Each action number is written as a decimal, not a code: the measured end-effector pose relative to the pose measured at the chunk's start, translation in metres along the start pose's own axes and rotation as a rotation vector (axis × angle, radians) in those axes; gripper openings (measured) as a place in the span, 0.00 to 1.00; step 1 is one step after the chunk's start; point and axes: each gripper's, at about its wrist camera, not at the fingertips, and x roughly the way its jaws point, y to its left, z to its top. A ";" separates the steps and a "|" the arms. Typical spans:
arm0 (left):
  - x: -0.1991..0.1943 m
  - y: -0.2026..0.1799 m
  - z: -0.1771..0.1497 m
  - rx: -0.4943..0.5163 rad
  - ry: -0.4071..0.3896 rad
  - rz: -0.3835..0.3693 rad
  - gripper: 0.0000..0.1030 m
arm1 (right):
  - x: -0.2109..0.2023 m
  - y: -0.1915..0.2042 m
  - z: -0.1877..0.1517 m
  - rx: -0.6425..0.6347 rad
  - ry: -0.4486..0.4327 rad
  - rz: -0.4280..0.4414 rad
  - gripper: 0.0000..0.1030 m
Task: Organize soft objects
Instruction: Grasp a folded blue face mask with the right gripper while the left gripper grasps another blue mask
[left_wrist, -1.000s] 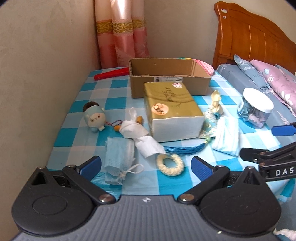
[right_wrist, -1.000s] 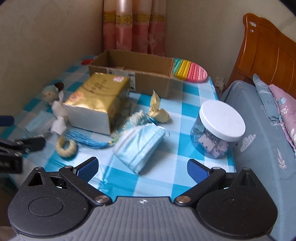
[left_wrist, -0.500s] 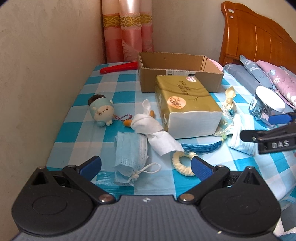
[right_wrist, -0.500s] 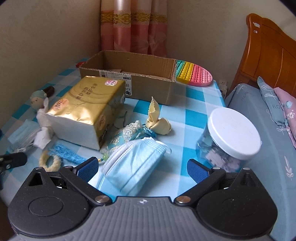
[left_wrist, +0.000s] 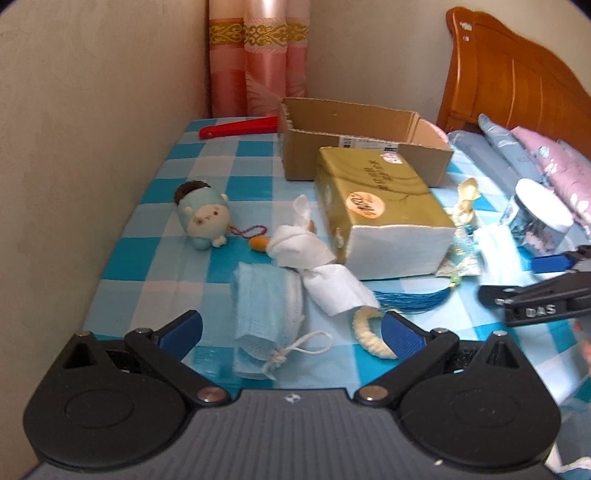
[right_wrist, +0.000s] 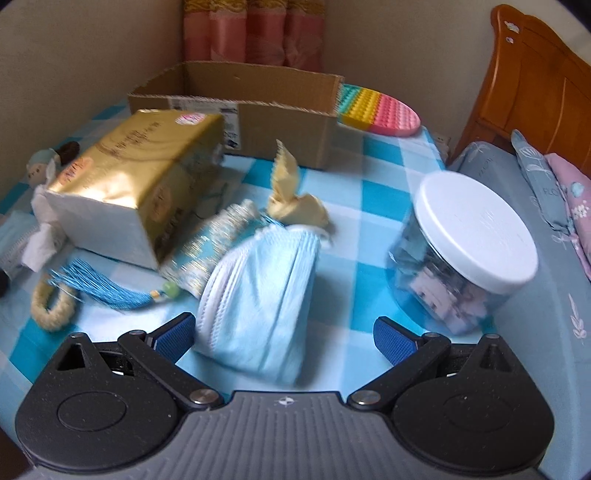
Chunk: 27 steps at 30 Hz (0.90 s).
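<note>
My left gripper (left_wrist: 291, 332) is open just above a folded blue face mask (left_wrist: 266, 314) on the checked tablecloth. A white tissue (left_wrist: 314, 258), a cream knitted ring (left_wrist: 369, 332) and a small plush toy (left_wrist: 201, 221) lie near it. My right gripper (right_wrist: 284, 339) is open, low over a second blue face mask (right_wrist: 262, 291), which lies between its fingers. The right gripper also shows at the right of the left wrist view (left_wrist: 535, 291). An open cardboard box (right_wrist: 240, 107) stands at the back. A gold tissue pack (right_wrist: 133, 184) lies in front of it.
A clear jar with a white lid (right_wrist: 465, 251) stands right of the right mask. A blue tassel sachet (right_wrist: 199, 258), a cream cloth twist (right_wrist: 291, 195), a rainbow pop mat (right_wrist: 380, 110) and a red tool (left_wrist: 240, 127) lie around. A wall runs along the left; a bed (right_wrist: 554, 221) on the right.
Both grippers have moved forward and lower over the table. The left has closed in on the left mask, the right on the right mask. Both stay open.
</note>
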 end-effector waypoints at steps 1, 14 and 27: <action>0.001 0.000 0.001 0.007 0.000 0.015 0.99 | -0.001 -0.003 -0.002 0.004 -0.005 0.009 1.00; 0.020 0.017 0.001 0.020 0.011 0.094 0.97 | -0.001 -0.015 -0.011 0.056 -0.012 0.061 1.00; 0.035 0.005 0.001 0.086 0.006 0.096 0.66 | -0.004 -0.016 -0.014 0.062 -0.029 0.057 1.00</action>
